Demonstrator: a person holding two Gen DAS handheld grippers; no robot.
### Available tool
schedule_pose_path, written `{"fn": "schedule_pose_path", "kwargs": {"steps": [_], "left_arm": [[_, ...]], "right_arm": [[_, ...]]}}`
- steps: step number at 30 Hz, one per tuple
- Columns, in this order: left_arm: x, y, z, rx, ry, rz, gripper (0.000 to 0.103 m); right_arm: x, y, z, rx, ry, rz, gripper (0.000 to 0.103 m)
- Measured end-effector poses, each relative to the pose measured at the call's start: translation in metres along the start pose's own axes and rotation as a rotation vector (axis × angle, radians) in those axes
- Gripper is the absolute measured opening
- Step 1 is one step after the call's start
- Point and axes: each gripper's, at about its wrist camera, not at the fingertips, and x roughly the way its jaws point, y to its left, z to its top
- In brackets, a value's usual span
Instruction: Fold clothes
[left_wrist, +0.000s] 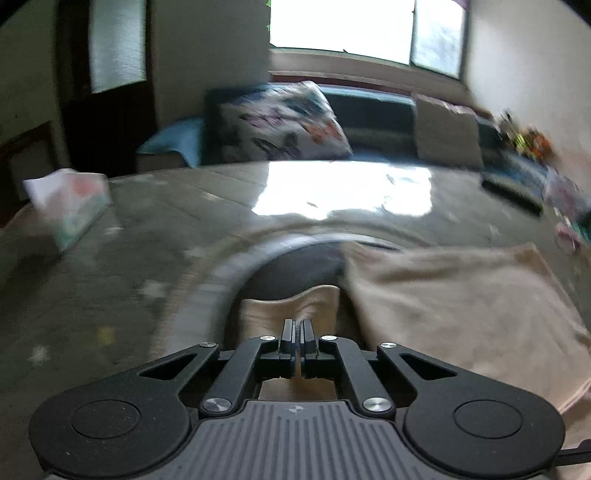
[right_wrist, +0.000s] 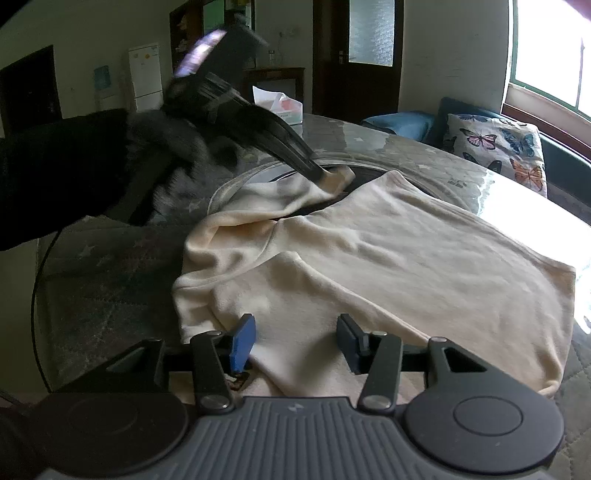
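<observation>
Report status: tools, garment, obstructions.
Left tool shut on cream garment edge, lifted. Right tool open over garment. Tissue box clear of fold.

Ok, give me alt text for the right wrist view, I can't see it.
The open right gripper hovers over a cream garment spread on the table. Beyond, the left gripper pinches a sleeve end, lifting it.

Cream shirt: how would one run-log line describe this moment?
left tongs: shut on cream shirt sleeve | right tongs: open above shirt | table: shirt partly spread
</observation>
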Motion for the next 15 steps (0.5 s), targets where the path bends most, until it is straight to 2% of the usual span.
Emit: {"fn": "schedule_pose_path", "kwargs": {"steps": [5, 9, 15], "left_arm": [[-0.051, 0.043, -0.005, -0.117, -0.097, 0.072, 0.002], [-0.085, 0.069, -0.026, -0.162, -0.139, 0.107, 0.002], [-0.103, 0.104, -0.067, -0.237, -0.088, 0.193, 0.002]], "right_arm": [[0.000, 0.002, 0.000, -0.004, 0.001, -0.013, 0.050], [0.000, 0.005, 0.002, -0.010, 0.007, -0.028, 0.050], [-0.008, 0.012, 0.014, -0.049, 0.004, -0.026, 0.051]]}}
